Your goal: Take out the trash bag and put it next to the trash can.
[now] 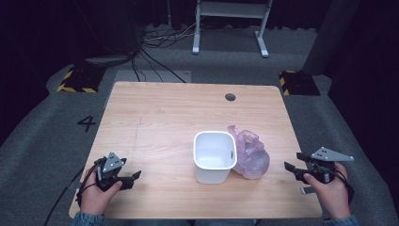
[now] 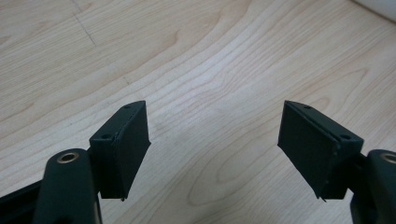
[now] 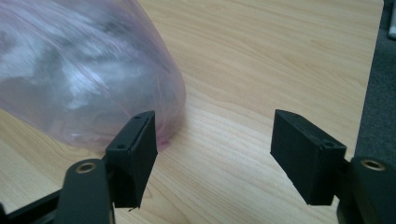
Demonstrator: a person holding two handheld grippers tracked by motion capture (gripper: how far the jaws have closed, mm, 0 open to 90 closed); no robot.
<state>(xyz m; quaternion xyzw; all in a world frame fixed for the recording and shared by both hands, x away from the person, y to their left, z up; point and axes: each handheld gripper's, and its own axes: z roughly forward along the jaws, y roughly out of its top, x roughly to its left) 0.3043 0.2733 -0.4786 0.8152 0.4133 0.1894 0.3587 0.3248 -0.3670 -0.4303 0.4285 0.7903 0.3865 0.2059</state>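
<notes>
A white plastic bin [image 1: 214, 156] stands upright near the middle of the wooden table [image 1: 179, 108]. A pink translucent bag [image 1: 251, 154] with something pale inside leans against the bin's right side. My left gripper [image 1: 134, 178] rests low at the table's front left, open, with bare wood between its jaws [image 2: 215, 140]. At the front right edge my right gripper [image 1: 288, 167] is open too, a short way right of the bag. In the right gripper view the bag [image 3: 84, 70] bulges just beyond the left fingertip [image 3: 135, 149].
A round cable hole [image 1: 230, 97] sits near the table's far edge. Grey carpet surrounds the table, with cables, yellow-black floor blocks [image 1: 77, 80] and a white frame's feet [image 1: 230, 28] beyond it.
</notes>
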